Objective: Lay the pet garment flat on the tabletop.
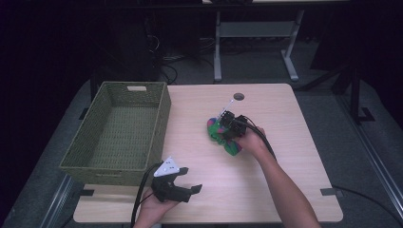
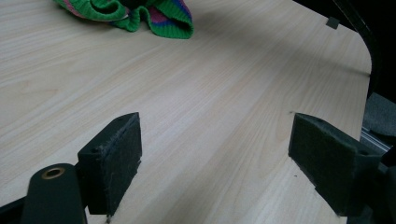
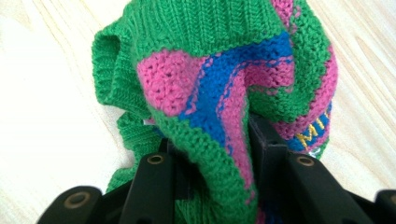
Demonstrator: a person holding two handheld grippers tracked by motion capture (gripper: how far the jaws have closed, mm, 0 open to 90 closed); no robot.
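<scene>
While the left gripper (image 1: pixel 186 179) rests near the front edge of the table (image 1: pixel 285 190) with its jaws wide and nothing between them, the right gripper (image 1: pixel 223 127) pinches a fold of the knitted garment (image 3: pixel 224 70). This garment, green with pink and blue stripes, lies crumpled near the table's middle. Farther left, the woven basket (image 1: pixel 159 121) has nothing inside.

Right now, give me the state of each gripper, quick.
Left gripper: open, fingers wide apart over bare table, holding nothing.
Right gripper: closed on a fold of the knitted garment.
</scene>
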